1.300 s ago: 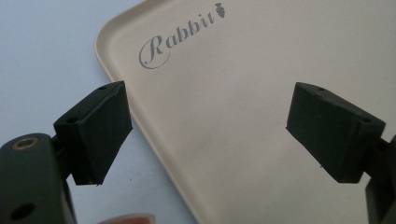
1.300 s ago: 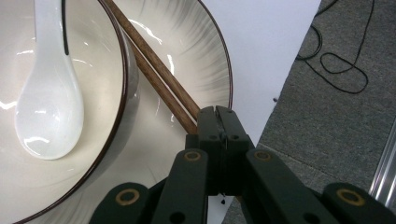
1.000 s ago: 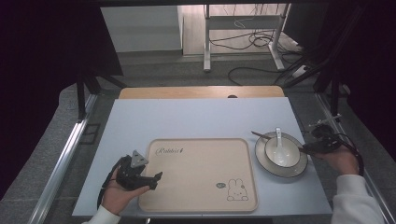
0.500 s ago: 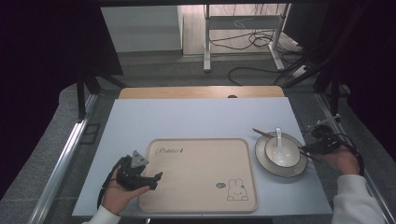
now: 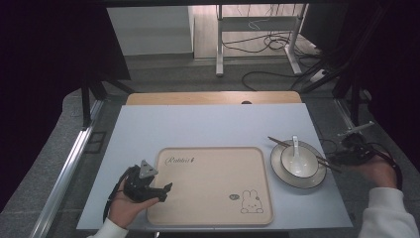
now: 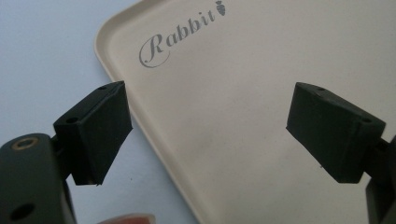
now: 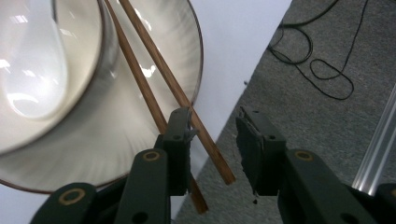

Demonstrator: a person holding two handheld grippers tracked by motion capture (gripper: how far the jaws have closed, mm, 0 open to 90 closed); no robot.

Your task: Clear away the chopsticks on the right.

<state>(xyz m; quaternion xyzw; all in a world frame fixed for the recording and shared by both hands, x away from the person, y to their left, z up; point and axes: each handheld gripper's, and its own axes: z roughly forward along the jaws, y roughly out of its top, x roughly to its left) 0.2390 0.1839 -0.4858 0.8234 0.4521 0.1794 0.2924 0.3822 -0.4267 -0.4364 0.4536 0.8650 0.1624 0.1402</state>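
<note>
A beige tray [image 5: 213, 196] printed "Rabbit" with a bunny lies at the table's front middle. My left gripper [image 5: 165, 192] is open at its left edge; in the left gripper view [image 6: 210, 130] one jaw hangs over the table and the other over the tray [image 6: 243, 93]. To the right, a white plate [image 5: 277, 171] carries a bowl [image 5: 304, 168] with a spoon [image 5: 295, 146], and brown chopsticks [image 5: 277, 142] lie across it. My right gripper [image 5: 341, 158] is at the plate's right rim. In the right gripper view [image 7: 214, 116] the jaws stand apart around the near ends of the chopsticks [image 7: 164, 74].
The pale blue table top [image 5: 208, 126] ends just right of the plate, with grey carpet and loose cables [image 7: 327, 70] beyond the edge. A wooden board [image 5: 213, 97] borders the far side. Metal rails [image 5: 64, 168] run along the left.
</note>
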